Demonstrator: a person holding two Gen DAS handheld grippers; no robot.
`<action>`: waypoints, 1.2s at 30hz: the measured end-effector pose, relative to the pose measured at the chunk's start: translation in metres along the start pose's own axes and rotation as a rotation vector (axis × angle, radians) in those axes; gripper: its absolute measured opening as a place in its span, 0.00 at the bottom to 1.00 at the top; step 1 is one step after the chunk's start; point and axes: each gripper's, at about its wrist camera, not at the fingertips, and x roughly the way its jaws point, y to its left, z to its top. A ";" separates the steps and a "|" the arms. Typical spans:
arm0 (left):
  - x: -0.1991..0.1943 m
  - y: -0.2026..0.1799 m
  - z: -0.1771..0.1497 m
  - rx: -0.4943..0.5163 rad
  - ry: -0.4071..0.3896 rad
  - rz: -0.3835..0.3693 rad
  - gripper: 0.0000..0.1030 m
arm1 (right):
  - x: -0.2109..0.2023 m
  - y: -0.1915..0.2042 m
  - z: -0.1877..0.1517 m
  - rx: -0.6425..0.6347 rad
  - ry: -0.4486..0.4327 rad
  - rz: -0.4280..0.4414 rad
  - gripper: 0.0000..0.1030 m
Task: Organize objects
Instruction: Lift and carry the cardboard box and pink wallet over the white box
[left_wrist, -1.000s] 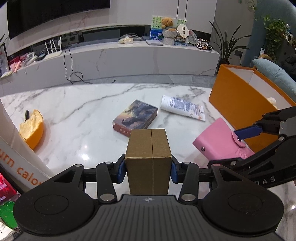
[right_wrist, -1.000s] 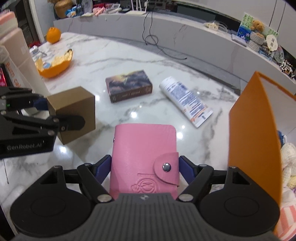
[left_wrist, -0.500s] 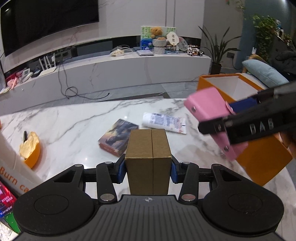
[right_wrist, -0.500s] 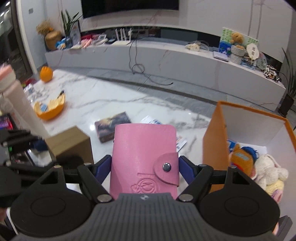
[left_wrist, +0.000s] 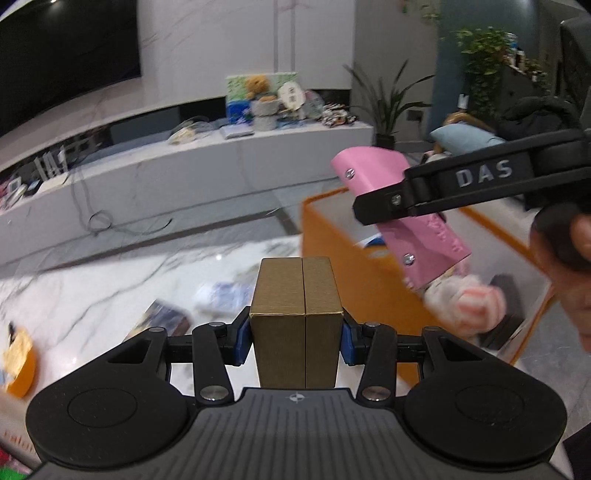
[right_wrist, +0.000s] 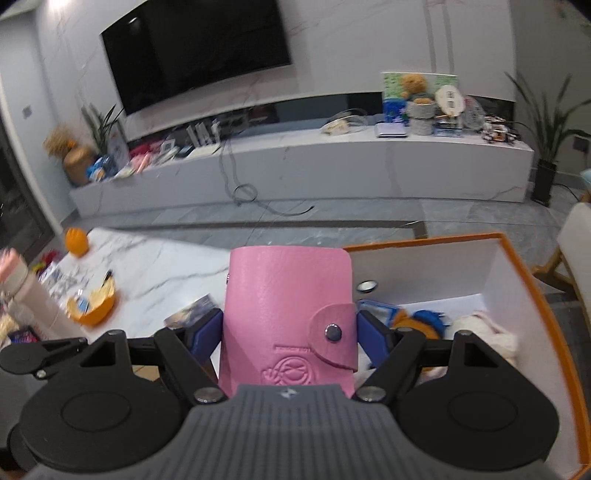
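Observation:
My left gripper (left_wrist: 295, 332) is shut on a small gold-brown box (left_wrist: 295, 295), held above the marble table (left_wrist: 92, 295) beside the orange bin (left_wrist: 343, 273). My right gripper (right_wrist: 290, 328) is shut on a pink snap wallet (right_wrist: 284, 310); in the left wrist view the pink wallet (left_wrist: 373, 173) hangs over the bin's open top. The orange bin (right_wrist: 532, 280) holds soft toys (right_wrist: 484, 328). A book (right_wrist: 192, 310) lies on the table. The book (left_wrist: 162, 317) and a white tube (left_wrist: 221, 293) show blurred ahead of the box.
A halved orange peel bowl (right_wrist: 92, 302) and a whole orange (right_wrist: 75, 242) sit at the table's left, near a tall pink-capped bottle (right_wrist: 26, 291). A hand (left_wrist: 576, 280) grips the right tool. A long white TV bench (right_wrist: 295, 162) runs behind.
Both grippers have risen and swung toward the orange bin with their loads. The pink wallet went from just above the table to over the bin's opening; the gold box followed to the bin's side.

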 end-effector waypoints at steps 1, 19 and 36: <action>0.001 -0.007 0.006 0.009 -0.009 -0.010 0.51 | -0.003 -0.008 0.002 0.013 -0.008 -0.008 0.76; 0.077 -0.073 0.067 0.160 0.022 -0.074 0.51 | -0.002 -0.129 0.000 0.225 -0.016 -0.146 0.76; 0.165 -0.090 0.066 0.349 0.230 0.021 0.51 | 0.053 -0.157 -0.002 0.337 0.019 -0.158 0.76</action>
